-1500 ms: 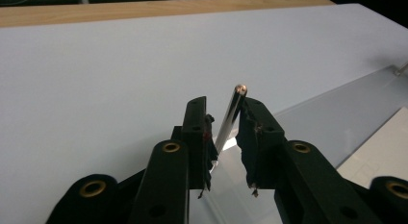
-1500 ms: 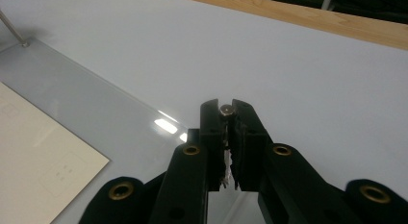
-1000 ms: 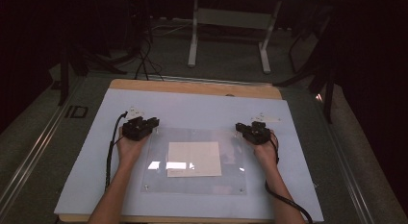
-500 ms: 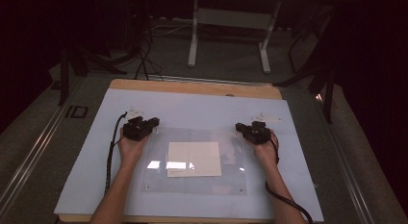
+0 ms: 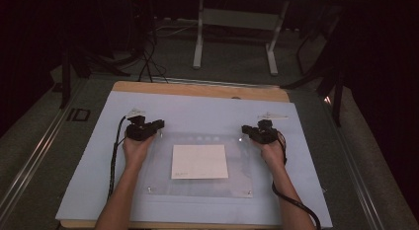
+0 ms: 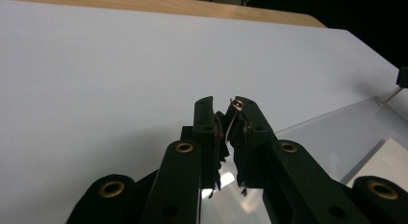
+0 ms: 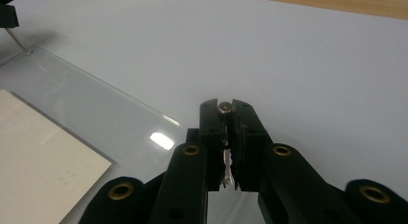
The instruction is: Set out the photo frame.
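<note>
Clear rigid acrylic sheet (image 5: 197, 163), flat on pale blue table mat (image 5: 89, 180) over white paper square (image 5: 199, 161); likely stiff, slippery, best pinched at far corners, where left gripper (image 5: 144, 128) and right gripper (image 5: 259, 133) clamp small metal pins.

Looks like a lab / recording test bench, dim room.
Wooden table (image 5: 197, 89) covered by a pale blue mat (image 5: 207, 116), clear acrylic plate (image 5: 197, 185) bolted on at its corners. Grey carpet floor (image 5: 29, 156), loose cables (image 5: 146, 62) behind, metal desk frame (image 5: 234, 27), floor rails (image 5: 34, 156) either side of the table.
</note>
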